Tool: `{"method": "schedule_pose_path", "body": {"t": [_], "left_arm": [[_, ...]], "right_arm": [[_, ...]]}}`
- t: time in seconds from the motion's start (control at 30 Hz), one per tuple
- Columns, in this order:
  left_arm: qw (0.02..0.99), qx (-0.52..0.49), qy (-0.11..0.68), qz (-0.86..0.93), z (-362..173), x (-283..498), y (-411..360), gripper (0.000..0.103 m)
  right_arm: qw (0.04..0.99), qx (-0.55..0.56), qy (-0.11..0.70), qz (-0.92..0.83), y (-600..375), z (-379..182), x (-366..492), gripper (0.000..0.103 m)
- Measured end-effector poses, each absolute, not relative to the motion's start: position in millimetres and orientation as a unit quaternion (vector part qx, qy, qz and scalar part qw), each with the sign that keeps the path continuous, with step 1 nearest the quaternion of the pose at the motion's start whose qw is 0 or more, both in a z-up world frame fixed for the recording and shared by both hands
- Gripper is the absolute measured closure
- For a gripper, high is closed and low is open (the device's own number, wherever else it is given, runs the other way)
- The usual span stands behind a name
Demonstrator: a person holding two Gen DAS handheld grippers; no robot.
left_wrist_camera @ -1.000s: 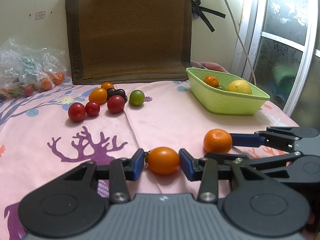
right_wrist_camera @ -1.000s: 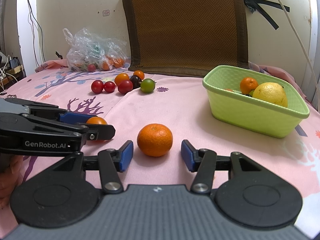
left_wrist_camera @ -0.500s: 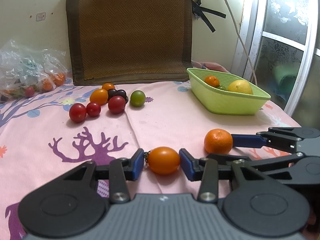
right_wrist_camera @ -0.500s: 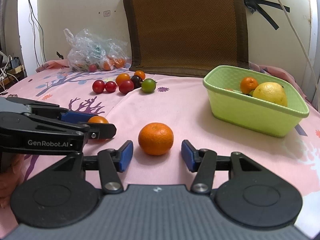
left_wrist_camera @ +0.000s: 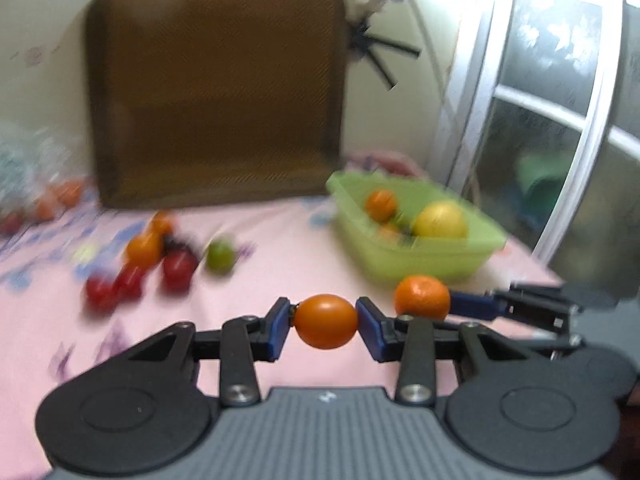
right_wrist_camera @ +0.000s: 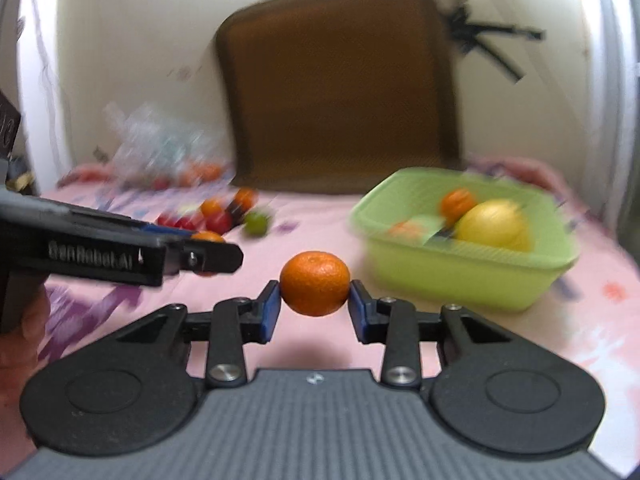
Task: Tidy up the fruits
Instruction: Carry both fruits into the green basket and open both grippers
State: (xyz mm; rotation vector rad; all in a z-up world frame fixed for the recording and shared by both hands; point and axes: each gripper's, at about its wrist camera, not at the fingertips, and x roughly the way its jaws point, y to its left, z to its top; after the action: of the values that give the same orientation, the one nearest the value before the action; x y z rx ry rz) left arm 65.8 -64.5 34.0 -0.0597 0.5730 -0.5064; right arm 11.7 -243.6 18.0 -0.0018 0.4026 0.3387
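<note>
Right wrist view: right claw [right_wrist_camera: 314, 310] grips tangerine [right_wrist_camera: 314, 283]; left claw [left_wrist_camera: 325, 330] grips orange tomato [left_wrist_camera: 326, 321].

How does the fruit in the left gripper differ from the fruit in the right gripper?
The orange tomato in the left gripper is smooth, glossy and oval, lying sideways between the fingers. The mandarin in the right gripper is rounder, looks larger, and has a dull, dimpled peel. Both are orange, each is clamped between blue pads, and neither is in the green basket yet.
</note>
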Motion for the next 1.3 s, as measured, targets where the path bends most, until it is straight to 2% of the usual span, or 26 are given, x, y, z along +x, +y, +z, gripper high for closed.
{"method": "schedule_pose_path", "body": {"t": [0.17,0.43,0.53,0.7,0.9,1.0,1.13,1.3], "left_arm": [[0.918,-0.03,0.278,-0.281,61,123,-108,0.066],[0.898,-0.047,0.331,-0.286,40,192,-156,0.066],[0.898,-0.043,0.335,-0.283,33,195,-164,0.061],[0.9,-0.06,0.33,-0.28,37,192,-159,0.059],[0.916,-0.078,0.293,-0.262,72,164,-115,0.059],[0.928,-0.061,0.28,-0.237,95,145,-83,0.059],[0.948,0.011,0.255,-0.191,140,126,-49,0.059],[0.973,0.086,0.17,-0.129,234,105,-17,0.059]], "right_arm": [[0.979,0.006,0.165,0.117,-274,32,39,0.064],[0.983,-0.024,0.154,0.1,-279,13,64,0.061],[0.985,-0.047,0.138,0.094,-277,12,59,0.051],[0.988,-0.031,0.122,0.092,-287,15,54,0.051],[0.992,0.02,0.089,0.089,-303,21,47,0.051],[0.988,0.067,0.098,0.1,-312,28,52,0.051],[0.982,0.083,0.102,0.137,-314,68,61,0.051],[0.976,0.044,0.054,0.204,-296,178,71,0.051]]}}
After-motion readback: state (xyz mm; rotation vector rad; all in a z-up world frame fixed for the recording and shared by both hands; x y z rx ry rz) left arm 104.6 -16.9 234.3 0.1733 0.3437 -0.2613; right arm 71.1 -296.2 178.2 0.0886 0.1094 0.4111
